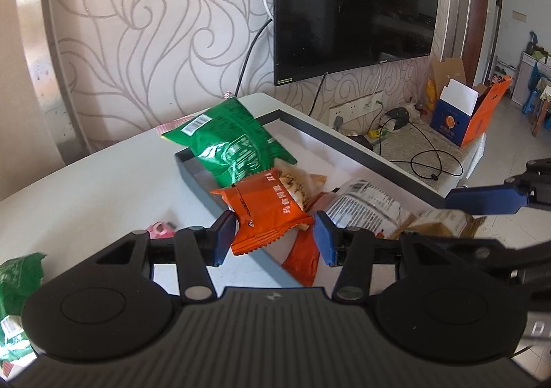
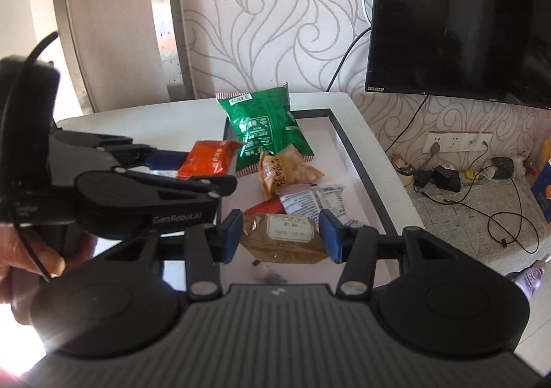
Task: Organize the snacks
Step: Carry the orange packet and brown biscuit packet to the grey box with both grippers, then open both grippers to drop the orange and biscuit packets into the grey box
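The left gripper [image 1: 273, 236] clamps an orange packet [image 1: 267, 212] between its blue pads, held above the near rim of the dark tray [image 1: 193, 167]. The right gripper [image 2: 280, 236] grips a brown packet [image 2: 282, 236], raised over the tray's near end. Inside the tray lie a green bag [image 2: 267, 129], a tan nut packet [image 2: 282, 171] and a white-labelled packet [image 2: 313, 200]. The tray sits on a white table [image 1: 103, 181]. A second green bag [image 1: 17, 288] lies at the table's near left. A television [image 1: 354, 6] hangs on the patterned wall.
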